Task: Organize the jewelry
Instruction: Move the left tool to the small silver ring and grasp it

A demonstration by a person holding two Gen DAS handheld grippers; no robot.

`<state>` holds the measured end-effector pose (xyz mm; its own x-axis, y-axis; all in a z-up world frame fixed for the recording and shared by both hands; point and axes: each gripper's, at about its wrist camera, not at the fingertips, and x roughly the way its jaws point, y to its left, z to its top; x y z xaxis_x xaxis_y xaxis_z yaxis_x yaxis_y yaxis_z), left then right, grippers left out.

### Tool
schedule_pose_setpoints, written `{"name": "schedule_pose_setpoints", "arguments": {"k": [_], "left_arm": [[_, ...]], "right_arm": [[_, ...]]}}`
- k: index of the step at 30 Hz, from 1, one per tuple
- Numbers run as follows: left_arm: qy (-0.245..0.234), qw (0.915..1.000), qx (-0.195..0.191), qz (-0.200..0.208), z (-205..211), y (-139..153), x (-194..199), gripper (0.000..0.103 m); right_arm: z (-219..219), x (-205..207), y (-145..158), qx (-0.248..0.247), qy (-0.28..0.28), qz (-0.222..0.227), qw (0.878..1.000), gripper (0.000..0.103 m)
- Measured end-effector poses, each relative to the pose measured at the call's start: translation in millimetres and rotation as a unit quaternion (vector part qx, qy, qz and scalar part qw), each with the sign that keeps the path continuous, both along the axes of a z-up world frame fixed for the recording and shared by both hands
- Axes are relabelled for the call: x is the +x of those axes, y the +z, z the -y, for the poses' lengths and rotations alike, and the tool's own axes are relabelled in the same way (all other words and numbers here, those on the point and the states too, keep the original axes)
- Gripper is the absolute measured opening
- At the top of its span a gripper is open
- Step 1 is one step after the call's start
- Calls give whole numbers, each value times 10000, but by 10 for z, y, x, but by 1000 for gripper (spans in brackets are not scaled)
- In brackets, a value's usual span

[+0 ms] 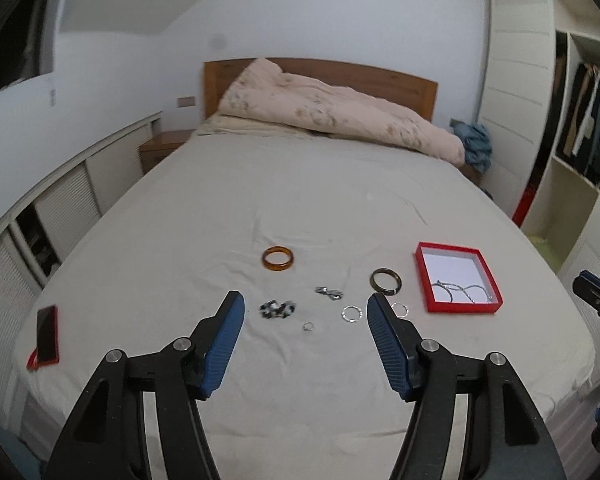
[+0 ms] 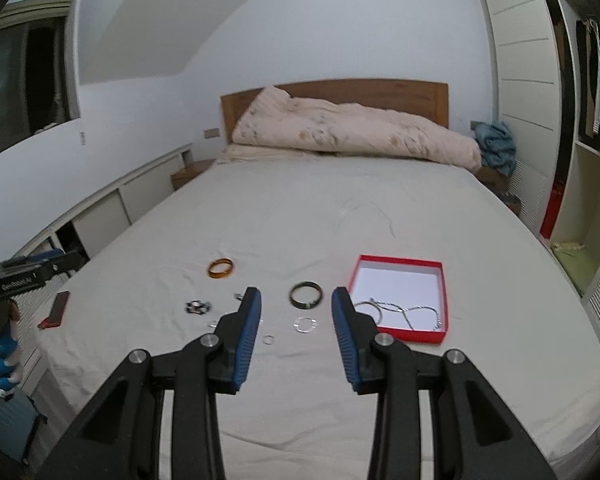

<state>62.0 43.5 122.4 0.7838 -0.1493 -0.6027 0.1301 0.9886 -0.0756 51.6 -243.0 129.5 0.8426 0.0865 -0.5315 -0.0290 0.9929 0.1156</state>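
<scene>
Several loose pieces lie on the bed sheet (image 1: 300, 200): an amber bangle (image 1: 278, 259), a dark bangle (image 1: 385, 280), a beaded piece (image 1: 277, 309), a small clasp-like piece (image 1: 329, 292) and thin silver rings (image 1: 352, 313). Chains (image 1: 462, 292) already lie in the red box (image 1: 452, 307), just right of the dark bangle. Bangles are judged stiff and light, best gripped across the rim; the rings are small, thin and apt to slip; the chains are limp. Left gripper (image 1: 305, 310) hangs above the pieces, jaws wide and empty. Right gripper (image 2: 297, 306), jaws partly open, holds nothing. A red phone (image 1: 47, 334) lies far left
</scene>
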Motion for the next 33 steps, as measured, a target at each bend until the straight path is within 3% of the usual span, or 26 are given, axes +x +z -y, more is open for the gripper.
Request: {"name": "schedule_pose_setpoints", "arguments": {"k": [7, 12, 18, 24, 33], "left_arm": [[194, 9997, 111, 64, -155, -119, -237, 61], [259, 9993, 267, 47, -104, -376, -127, 59], [236, 9989, 187, -362, -39, -1031, 225, 50], [72, 9953, 204, -944, 159, -1716, 730, 49], [-129, 9871, 174, -1587, 388, -2394, 1453, 46]], "right_arm": [[-197, -166, 103, 64, 125, 238, 9996, 35], [-282, -13, -80, 117, 180, 104, 9997, 35], [-431, 421, -760, 173, 366, -490, 9980, 34], [-519, 954, -1540, 254, 559, -1273, 9900, 34], [-552, 1614, -2395, 576, 747, -1995, 9753, 34]]}}
